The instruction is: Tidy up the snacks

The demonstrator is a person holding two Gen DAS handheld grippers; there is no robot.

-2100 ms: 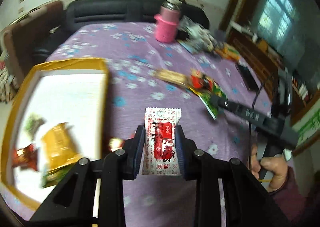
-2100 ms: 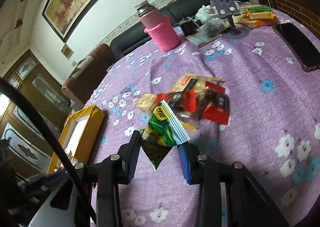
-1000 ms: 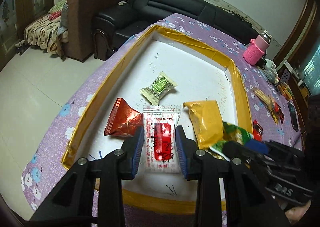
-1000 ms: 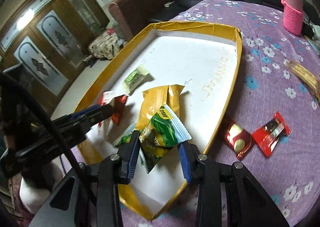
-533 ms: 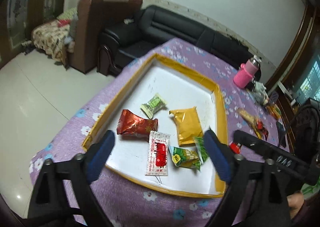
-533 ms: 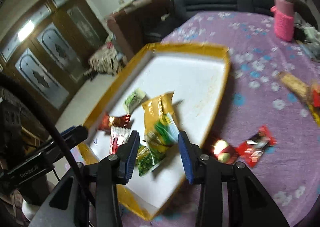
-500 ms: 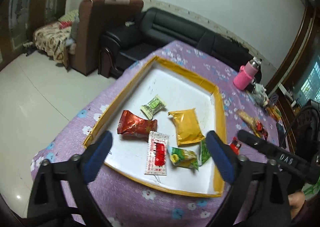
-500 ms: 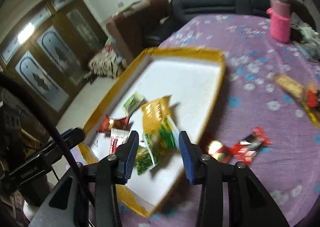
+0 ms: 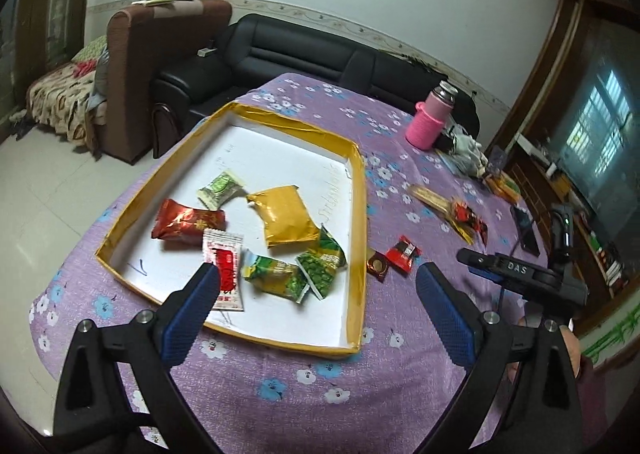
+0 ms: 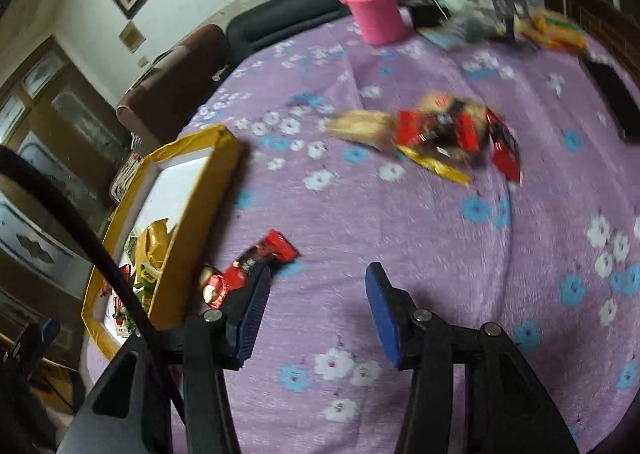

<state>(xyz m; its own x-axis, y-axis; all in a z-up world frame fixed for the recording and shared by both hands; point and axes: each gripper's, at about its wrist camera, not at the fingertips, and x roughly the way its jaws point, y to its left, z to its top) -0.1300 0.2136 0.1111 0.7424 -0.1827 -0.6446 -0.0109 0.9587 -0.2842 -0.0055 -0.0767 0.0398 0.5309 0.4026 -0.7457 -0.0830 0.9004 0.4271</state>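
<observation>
A yellow-rimmed white tray lies on the purple flowered tablecloth and holds several snack packets: a red-and-white sachet, two green packets, a yellow bag, a red wrapper. My left gripper is open and empty, above the tray's near edge. My right gripper is open and empty over the cloth, right of the tray. A red packet and a round gold-red candy lie beside its left finger. A pile of snacks lies farther out.
A pink flask stands at the far side with clutter beside it. A dark phone lies at the right edge. A black sofa and a brown armchair stand behind the table. The right gripper's body shows in the left wrist view.
Both grippers have let go of their packets into the tray and opened. The left has pulled back; the right has swung right, off the tray, toward the loose snacks on the cloth.
</observation>
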